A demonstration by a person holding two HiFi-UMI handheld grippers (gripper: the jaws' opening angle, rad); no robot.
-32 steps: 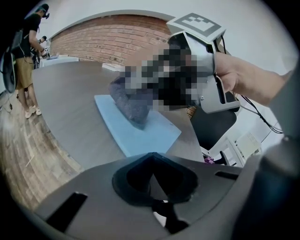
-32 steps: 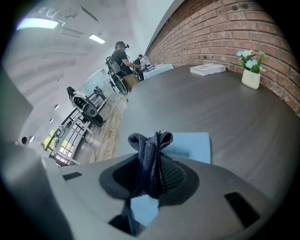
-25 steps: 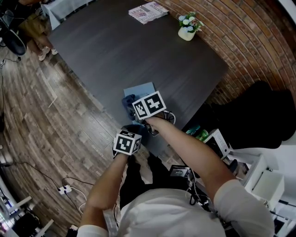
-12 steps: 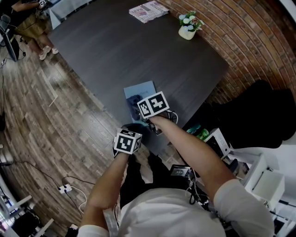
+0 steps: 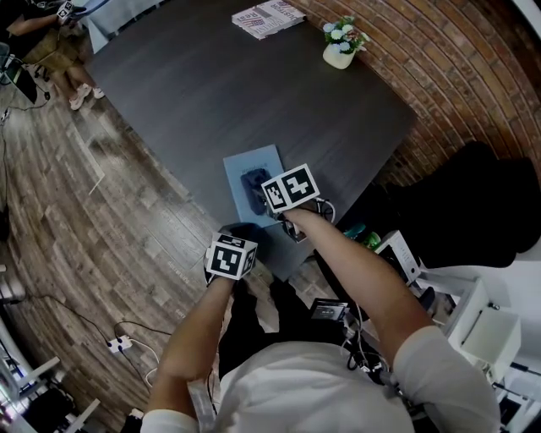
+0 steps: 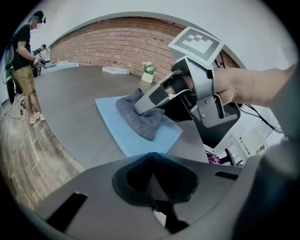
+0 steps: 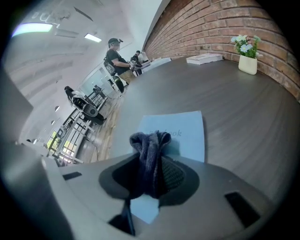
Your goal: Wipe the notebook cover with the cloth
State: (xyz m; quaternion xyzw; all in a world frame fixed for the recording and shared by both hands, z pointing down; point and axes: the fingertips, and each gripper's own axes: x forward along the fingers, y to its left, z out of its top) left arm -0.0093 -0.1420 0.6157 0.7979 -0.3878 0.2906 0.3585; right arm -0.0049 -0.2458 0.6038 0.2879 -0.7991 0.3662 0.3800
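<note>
Since a second ago, the right gripper (image 7: 151, 172) has been carried to the right across the notebook (image 7: 185, 136), and the cloth (image 7: 150, 150) has been drawn with it from the cover's left near part to about its middle. More of the cover is now seen on the left of the cloth.

The right gripper's jaws are closed onto the cloth, which is bunched upright between them and fills the narrow gap. In the left gripper view the dark grey cloth is seen pressed down on the pale blue cover, with the right gripper's tips sunk into its top. A lower fold of the cloth is spread on the cover towards the near side.

The notebook is laid flat on the dark table (image 5: 254, 93), close to the near edge and well apart from everything else on the table. Faint lettering is seen on the cover just beyond the cloth, but it cannot be read.

The left gripper (image 6: 154, 187) is held off the table, near and to the left of the notebook, over the wooden floor (image 5: 101, 228). Its jaws are brought together and nothing is held between them; nothing is touched by it.

At the far side of the table a flower pot (image 5: 341, 46) is stood by the brick wall (image 5: 439, 59), and a magazine (image 5: 269, 19) is laid to its left. A person (image 7: 117, 58) is seen standing far off on the left.
</note>
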